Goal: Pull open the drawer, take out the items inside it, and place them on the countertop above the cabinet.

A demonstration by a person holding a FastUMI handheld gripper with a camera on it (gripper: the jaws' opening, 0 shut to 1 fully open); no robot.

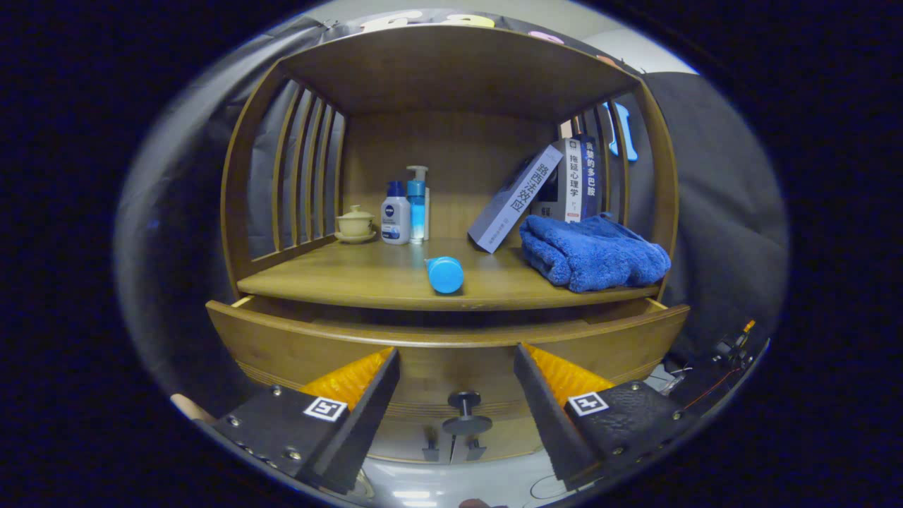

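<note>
The gripper [456, 377] has two wedge-shaped fingers [356, 416] that stand apart and taper toward their tips. Ribbed pads line their upper faces. Each finger joins a textured block fixed with small round screws, and each block bears a square white marker printed with a black pattern.

tool [456, 367] fingers apart, knob [465, 413] between them untouched, drawer [451, 346] pulled out, countertop [353, 279] bare left of bottle [445, 274]
</note>
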